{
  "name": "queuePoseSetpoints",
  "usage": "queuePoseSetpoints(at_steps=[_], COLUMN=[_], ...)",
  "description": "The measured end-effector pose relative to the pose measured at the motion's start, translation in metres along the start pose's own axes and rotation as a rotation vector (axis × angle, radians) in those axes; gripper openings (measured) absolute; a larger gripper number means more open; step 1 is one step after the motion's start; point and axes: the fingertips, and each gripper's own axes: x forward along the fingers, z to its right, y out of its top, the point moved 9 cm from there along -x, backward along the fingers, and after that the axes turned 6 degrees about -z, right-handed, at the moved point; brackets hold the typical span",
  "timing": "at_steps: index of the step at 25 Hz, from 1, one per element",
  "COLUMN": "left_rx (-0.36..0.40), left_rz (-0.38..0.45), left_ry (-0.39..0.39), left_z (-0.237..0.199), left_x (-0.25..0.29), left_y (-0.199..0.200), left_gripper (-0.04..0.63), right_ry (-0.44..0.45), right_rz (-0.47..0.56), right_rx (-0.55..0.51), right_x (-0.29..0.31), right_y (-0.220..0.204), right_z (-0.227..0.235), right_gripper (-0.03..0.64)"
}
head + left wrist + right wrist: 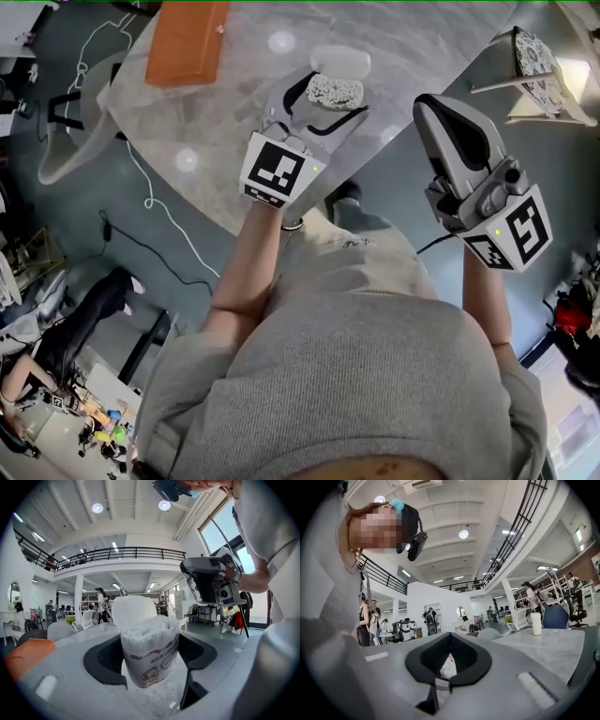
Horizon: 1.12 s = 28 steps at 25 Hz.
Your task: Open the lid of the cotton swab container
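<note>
left tongs (319, 98) clamped on the open cotton swab container (336, 91) at the table (234, 112) edge, white lid (339, 61) just beyond; right tongs (434, 108) together, off that edge.

- 2 grippers: left gripper (337, 94), right gripper (441, 108).
- 2 marker cubes, one at the rear of each gripper: (279, 169), (516, 234).
- 1 cotton swab container (150, 656), between the left gripper's jaws. The swabs are packed tight, too many to count.
- 1 white lid (340, 61), just beyond the left gripper's tips.
- 1 orange box (187, 42), well off to that gripper's left.
- 1 white cylinder (536, 623), ahead and right of the right gripper.
- 1 grey table (403, 42).
</note>
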Motion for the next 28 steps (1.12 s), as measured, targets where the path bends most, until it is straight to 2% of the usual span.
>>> queuePoseSetpoints(at_steps=[28], left_rx=[-0.084], left_rz=[-0.067], left_ry=[0.046], left_z=[-0.024], left_x=[0.033], left_y=[-0.066], left_gripper=[0.348], right_ry=[-0.042], right_rz=[-0.032], right_rx=[0.049], right_x=[0.002], right_y=[-0.017], right_z=[0.006], right_gripper=[0.003])
